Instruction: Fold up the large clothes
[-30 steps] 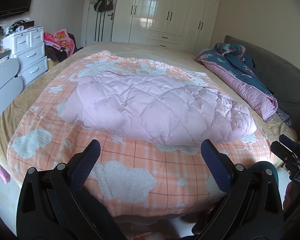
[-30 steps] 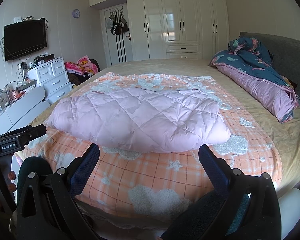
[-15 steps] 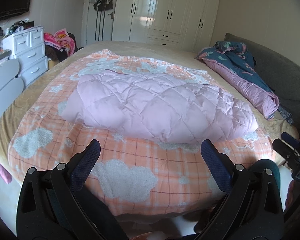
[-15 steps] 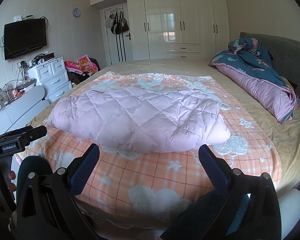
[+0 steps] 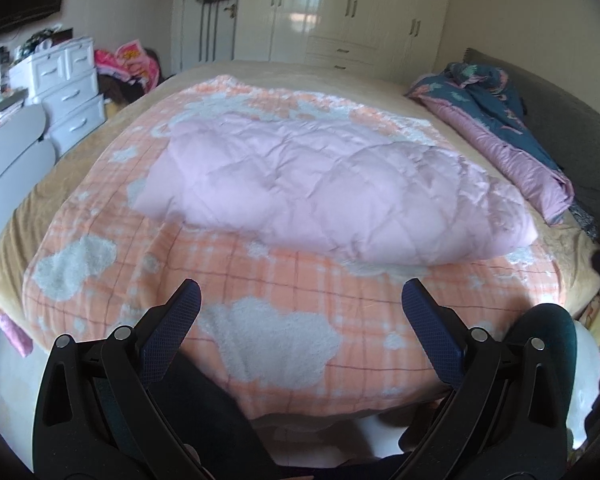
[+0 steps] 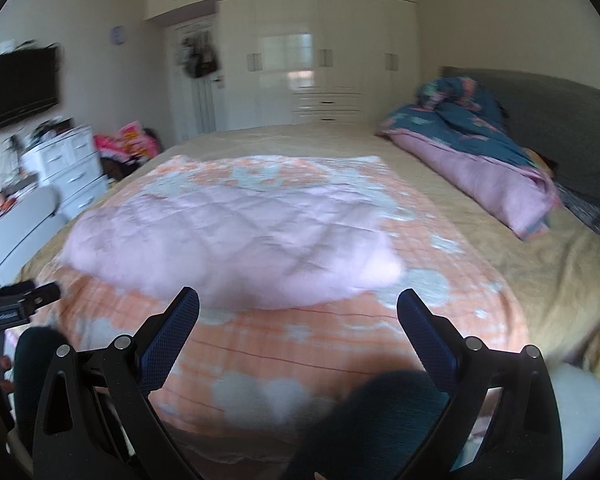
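Bed: a wide bed under a tan sheet fills both views, with a dark grey padded headboard along its right side.
Blanket: an orange-and-white plaid fleece blanket with fluffy white cloud patches lies spread over the near part of the bed, its front edge draping over the side.
Garment: a large pale pink quilted puffer garment lies flat on the plaid blanket, stretched from left to right, its surface stitched in diamonds; its right end sits nearest the blanket's right edge.
Duvet: a rolled duvet, dark teal with a floral print outside and mauve inside, lies along the headboard, well apart from the pink garment.
Drawers: a white plastic chest of drawers stands by the left wall.
Left gripper: the left gripper hangs above the blanket's near edge, fingers spread wide, nothing between them.
Right gripper: the right gripper is likewise spread wide and empty, short of the garment; this view is motion-blurred.
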A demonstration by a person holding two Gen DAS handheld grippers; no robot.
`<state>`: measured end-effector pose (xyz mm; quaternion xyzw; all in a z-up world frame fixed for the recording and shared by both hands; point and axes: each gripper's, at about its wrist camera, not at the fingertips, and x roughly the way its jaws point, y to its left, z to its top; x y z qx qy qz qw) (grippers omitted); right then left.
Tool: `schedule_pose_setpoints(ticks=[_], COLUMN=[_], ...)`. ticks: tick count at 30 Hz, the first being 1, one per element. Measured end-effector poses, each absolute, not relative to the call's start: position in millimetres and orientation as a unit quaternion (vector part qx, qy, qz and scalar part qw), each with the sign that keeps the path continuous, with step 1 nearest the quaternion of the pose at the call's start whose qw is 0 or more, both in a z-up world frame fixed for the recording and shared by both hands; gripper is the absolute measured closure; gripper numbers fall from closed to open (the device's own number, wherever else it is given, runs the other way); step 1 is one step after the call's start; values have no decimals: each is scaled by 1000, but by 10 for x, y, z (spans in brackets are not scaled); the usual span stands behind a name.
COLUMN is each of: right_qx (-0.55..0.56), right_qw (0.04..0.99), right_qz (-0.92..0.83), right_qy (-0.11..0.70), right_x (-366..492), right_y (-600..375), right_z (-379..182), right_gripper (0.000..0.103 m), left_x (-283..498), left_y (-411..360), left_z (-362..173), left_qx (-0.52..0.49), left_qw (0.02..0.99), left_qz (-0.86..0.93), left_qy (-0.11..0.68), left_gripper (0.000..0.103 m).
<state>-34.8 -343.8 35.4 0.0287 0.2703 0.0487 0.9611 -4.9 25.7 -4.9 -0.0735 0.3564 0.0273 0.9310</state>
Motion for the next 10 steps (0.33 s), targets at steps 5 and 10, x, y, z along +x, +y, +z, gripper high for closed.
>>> schedule_pose_setpoints(ticks=[5, 10], right_qx=[87, 169], right_qw=[955, 886], right_qz=[-85, -286], right_qy=[270, 324], right_x=[-348, -312], right_y=[-4467, -6052], right_z=[173, -409], right_gripper=[4, 4], left_x=[160, 495], left_y=[775, 1783], left_z=[-138, -131], left_qx=[-120, -151], left_qw=[919, 904], left_qz=[83, 194], left_qy=[365, 349], left_gripper=[9, 9])
